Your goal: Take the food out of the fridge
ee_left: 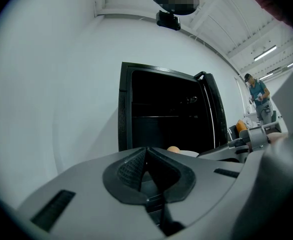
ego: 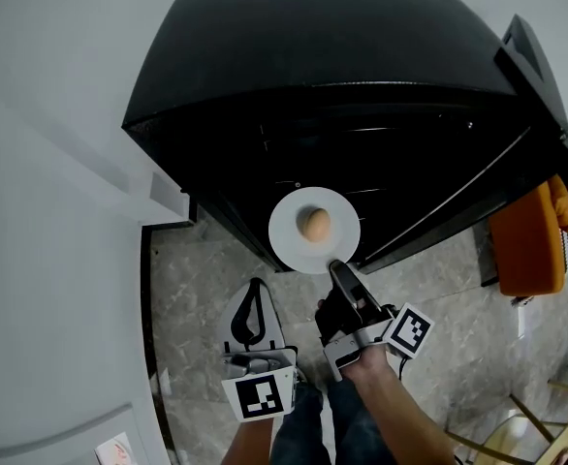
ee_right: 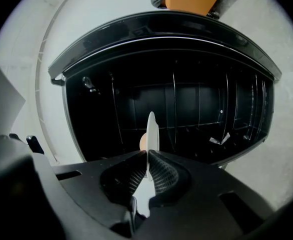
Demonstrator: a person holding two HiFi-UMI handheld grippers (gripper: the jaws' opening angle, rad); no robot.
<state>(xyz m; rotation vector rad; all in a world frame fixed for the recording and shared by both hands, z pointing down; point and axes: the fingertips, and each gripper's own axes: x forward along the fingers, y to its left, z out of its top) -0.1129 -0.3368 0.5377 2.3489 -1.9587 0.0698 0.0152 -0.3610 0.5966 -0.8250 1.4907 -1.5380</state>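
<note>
- The black fridge (ego: 362, 95) fills the upper middle of the head view. It stands open, with its door (ego: 534, 66) swung out at the upper right. In the right gripper view its dark inside (ee_right: 196, 99) spans the frame, with thin wire shelves across it.
- A white wall (ego: 42, 163) takes up the left side of the head view, and a grey marbled floor (ego: 206, 269) covers the lower part.
- An orange seat (ego: 526, 240) sits at the right edge of the head view, beside the fridge.
- The right gripper (ego: 340, 271), just right of centre in the lower half, is clamped on the near rim of a white plate. In its own view the jaws (ee_right: 147, 159) press on the plate (ee_right: 151, 129), which is seen edge-on as a thin upright blade.
- The left gripper (ego: 255, 294) hangs low and left of centre, apart from the plate. In its own view the jaws (ee_left: 146, 159) are pressed together with nothing between them.
- The white plate (ego: 289, 245) is at the centre of the head view, level, in front of the fridge opening.
- The egg-shaped food (ego: 313, 224), small and brown, rests in the middle of the plate. It peeks out beside the plate in the right gripper view (ee_right: 142, 142).
</note>
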